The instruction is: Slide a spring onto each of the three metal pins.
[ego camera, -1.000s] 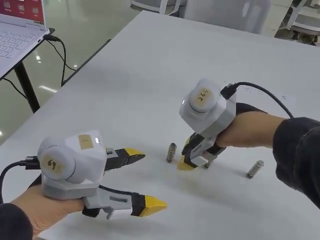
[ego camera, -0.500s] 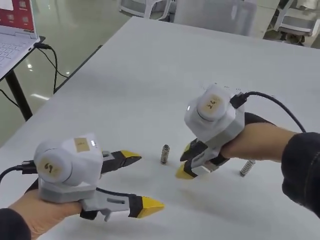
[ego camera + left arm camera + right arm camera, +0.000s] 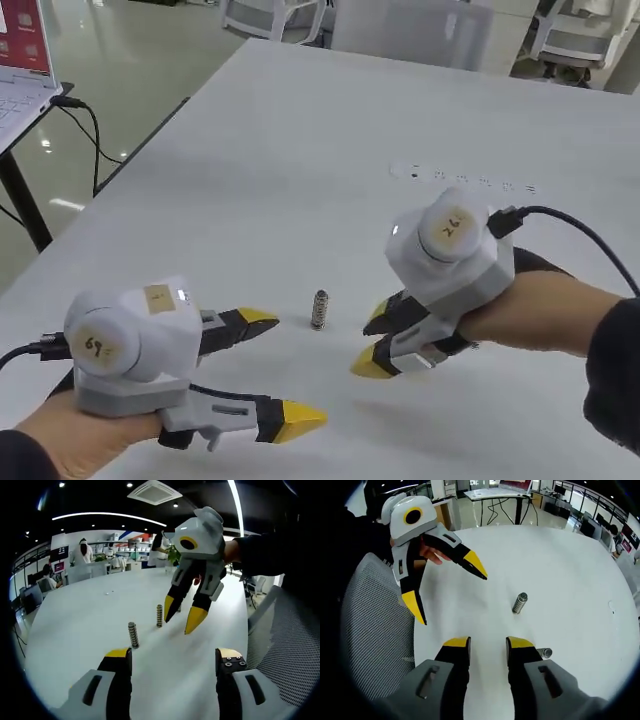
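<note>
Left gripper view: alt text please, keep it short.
A nearer spring and a farther spring stand upright on a white table. The left gripper rises from the bottom, open and empty; the right gripper, also open, hangs beside the farther spring.

The table (image 3: pixel 300 130) had a smooth, matt white top, and the spring (image 3: pixel 319 309) standing well in from its left edge was bare grey metal, ribbed by its coils and faintly shiny. The left gripper (image 3: pixel 298 366) and the right gripper (image 3: pixel 365 343) had matt pale-grey plastic housings, with black plastic jaws ending in smooth yellow tips of slight gloss. The cable (image 3: pixel 580 230) looked like black rubber, the sleeve (image 3: pixel 615 380) was dark cloth, the chair (image 3: pixel 375 630) was grey mesh, and the floor (image 3: pixel 130 70) beyond the left edge was glossy.
</note>
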A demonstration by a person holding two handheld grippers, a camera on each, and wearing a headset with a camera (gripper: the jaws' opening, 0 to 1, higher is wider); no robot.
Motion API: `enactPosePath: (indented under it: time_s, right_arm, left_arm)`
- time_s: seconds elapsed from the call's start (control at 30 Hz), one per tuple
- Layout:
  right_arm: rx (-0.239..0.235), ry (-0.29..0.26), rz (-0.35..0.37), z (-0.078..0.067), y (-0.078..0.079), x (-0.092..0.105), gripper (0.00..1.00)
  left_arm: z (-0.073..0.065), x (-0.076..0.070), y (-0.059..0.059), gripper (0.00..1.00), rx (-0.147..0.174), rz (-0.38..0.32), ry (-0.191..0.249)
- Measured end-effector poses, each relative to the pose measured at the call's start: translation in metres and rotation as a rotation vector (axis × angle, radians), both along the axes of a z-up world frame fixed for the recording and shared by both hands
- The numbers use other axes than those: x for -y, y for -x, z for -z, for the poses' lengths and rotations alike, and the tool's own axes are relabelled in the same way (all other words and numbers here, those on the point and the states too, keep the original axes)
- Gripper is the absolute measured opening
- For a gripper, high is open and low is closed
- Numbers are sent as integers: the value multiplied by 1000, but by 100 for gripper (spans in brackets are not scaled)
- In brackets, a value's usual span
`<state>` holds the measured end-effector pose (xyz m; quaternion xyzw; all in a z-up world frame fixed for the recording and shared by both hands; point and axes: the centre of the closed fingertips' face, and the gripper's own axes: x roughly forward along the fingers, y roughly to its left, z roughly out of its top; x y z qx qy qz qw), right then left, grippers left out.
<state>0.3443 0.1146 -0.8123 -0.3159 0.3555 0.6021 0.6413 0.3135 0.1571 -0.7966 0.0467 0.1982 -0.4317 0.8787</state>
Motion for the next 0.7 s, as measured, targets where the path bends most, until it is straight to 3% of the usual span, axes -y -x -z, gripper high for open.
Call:
enactPosePath:
  time_s: [0.4,0.7]
  right_arm:
    - [-42,-98,88,-3,13,16,32]
    - [-45,-134,126,-1,21,34,33]
  left_arm:
    - [-1,5,1,67,-5,4,4]
    - [-2,10,4,67,-7,13,3]
